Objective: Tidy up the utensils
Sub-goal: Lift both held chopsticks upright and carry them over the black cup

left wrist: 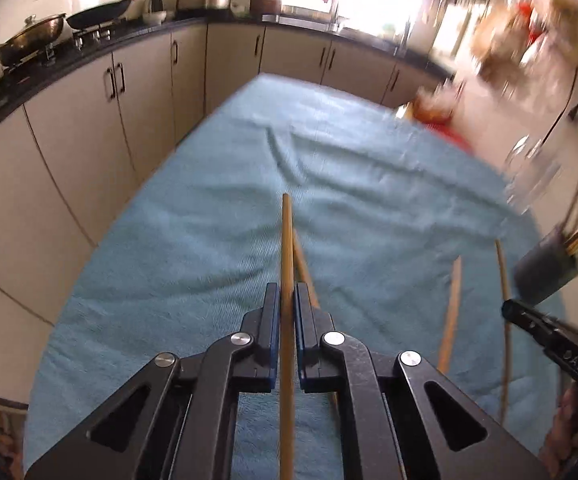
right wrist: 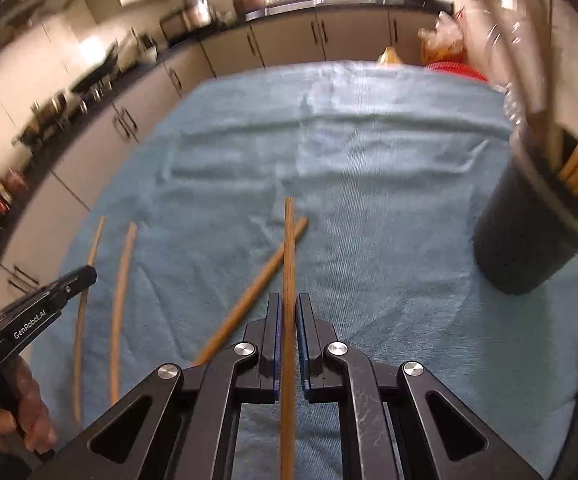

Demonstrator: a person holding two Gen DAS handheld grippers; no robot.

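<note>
Claws nearest, both closed. Left claw (left wrist: 287, 292) clamped on a slim, round, tan wooden chopstick (left wrist: 287, 240), pinched partway along the shaft, one end jutting ahead over the cloth. Right claw (right wrist: 288, 300) gripping a second, darker brown wooden chopstick (right wrist: 289, 240) the same way. Just beneath that one, slantwise on the blue towelling cloth (right wrist: 369, 220) covering the worktop, a third loose wooden stick (right wrist: 257, 292). Further left, two thin pale sticks (right wrist: 119, 300) side by side, near the left claw's tip. Off to the right, upright on the cloth, a dark cylindrical utensil holder (right wrist: 529, 240) already bristling with wooden sticks. Beyond, cream kitchen cabinets (left wrist: 89, 140) and metal pans (left wrist: 29, 40) on a hob, partly blurred.

Judging by looks: light, stiff, smooth and round, so apt to roll or pivot between flat pads. Best taken near mid-length, square across the shaft, to keep the tip from swinging on the way to the holder's mouth.
</note>
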